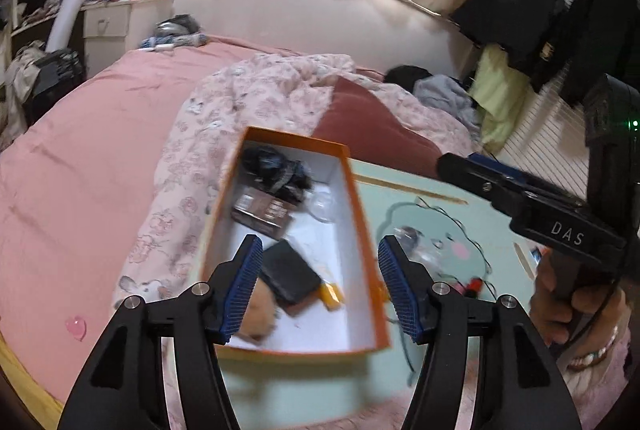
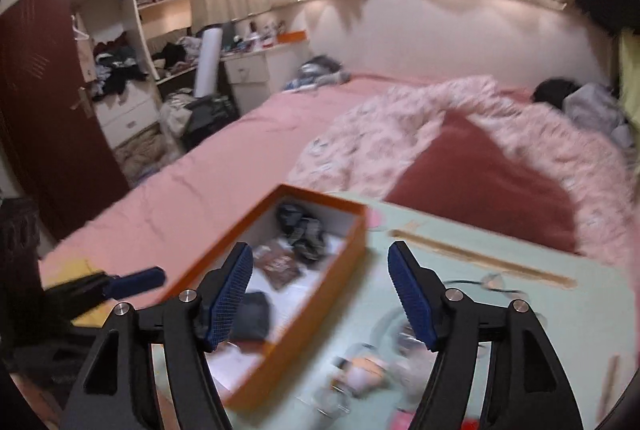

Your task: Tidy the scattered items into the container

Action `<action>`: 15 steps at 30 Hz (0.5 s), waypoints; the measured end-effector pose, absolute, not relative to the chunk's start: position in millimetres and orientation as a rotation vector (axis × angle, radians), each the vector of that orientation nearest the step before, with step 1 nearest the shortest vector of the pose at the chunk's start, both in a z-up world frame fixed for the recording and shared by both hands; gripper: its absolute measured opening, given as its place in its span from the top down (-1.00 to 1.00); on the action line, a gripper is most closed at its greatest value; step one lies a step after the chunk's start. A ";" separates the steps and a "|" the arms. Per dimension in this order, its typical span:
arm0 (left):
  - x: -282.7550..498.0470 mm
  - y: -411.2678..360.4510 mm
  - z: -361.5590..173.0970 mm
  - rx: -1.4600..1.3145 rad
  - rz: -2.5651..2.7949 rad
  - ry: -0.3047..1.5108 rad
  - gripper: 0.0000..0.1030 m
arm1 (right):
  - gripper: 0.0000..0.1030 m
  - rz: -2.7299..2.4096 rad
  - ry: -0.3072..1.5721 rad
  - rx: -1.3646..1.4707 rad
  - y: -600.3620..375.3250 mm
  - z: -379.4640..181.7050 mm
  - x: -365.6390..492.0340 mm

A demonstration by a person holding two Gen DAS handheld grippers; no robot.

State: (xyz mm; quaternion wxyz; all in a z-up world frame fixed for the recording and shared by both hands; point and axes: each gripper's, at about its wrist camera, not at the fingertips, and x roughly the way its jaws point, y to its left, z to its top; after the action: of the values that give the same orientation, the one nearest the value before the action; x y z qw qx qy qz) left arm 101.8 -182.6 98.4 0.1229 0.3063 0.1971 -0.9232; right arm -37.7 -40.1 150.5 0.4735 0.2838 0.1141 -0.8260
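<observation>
Left wrist view: left gripper point(image 1: 320, 286) hangs over the near end of the orange box point(image 1: 362, 222), jaws apart, nothing between the pads. Right wrist view: right gripper point(image 2: 320, 296) also stands with jaws apart and empty, aimed at the box's right wall and the mint-green mat point(image 2: 500, 310) beside it.

Box location: on the mat, on the bed, long axis running away from the cameras, left of the loose items.

Box contents (already stowed): dark crumpled fabric bundle point(image 1: 276, 165) at the far end, brown printed packet point(image 1: 262, 211), black flat case point(image 1: 292, 276), tan rounded object point(image 1: 256, 314) at the near end, small yellow piece point(image 1: 332, 294).

Step in hand, as judged: between picks; both grippers free, more items remain outside.

Items outside the box: clear plastic pieces point(image 1: 408, 238) w/ thin black cord point(image 1: 472, 242), small red item point(image 1: 474, 284); in the right view, a blurred orange-white object point(image 2: 364, 370), identity unclear.

Next move req.: descend right gripper onto one loose item, centre it between the pads, close, lift over the box wall, release inside.

Materials:
- Box: rigid cardboard, orange outside, white inside, rectangular, open top.
- Mat: smooth, flat, cartoon print.
- Pads: blue, ribbed.
- Clear pieces: glossy, likely slippery.
- Cord: limp; may snag.
</observation>
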 end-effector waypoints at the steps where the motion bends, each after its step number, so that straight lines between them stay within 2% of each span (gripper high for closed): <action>1: 99.3 -175.0 98.6 0.915 -2.701 0.565 -0.25 | -0.43 -2.057 0.300 0.682 -27.5 152.3 -36.3; 3: 92.0 -153.3 94.6 0.979 -2.729 0.547 -0.32 | -0.45 -2.125 0.342 0.683 -3.3 148.7 -35.3; 9: 65.4 -83.5 64.8 1.212 -2.812 0.465 -0.32 | -0.45 -2.226 0.432 0.813 59.8 95.4 -37.8; 15: 34.9 -52.6 26.7 1.377 -2.708 0.322 -0.32 | -0.45 -2.216 0.475 0.969 87.8 49.8 -42.8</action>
State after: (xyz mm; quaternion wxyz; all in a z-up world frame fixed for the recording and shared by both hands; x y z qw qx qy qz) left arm 34.9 -52.6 26.7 0.0432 0.4502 0.1051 -0.8857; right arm -42.8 87.8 49.8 0.3320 0.3710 0.1818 -0.8480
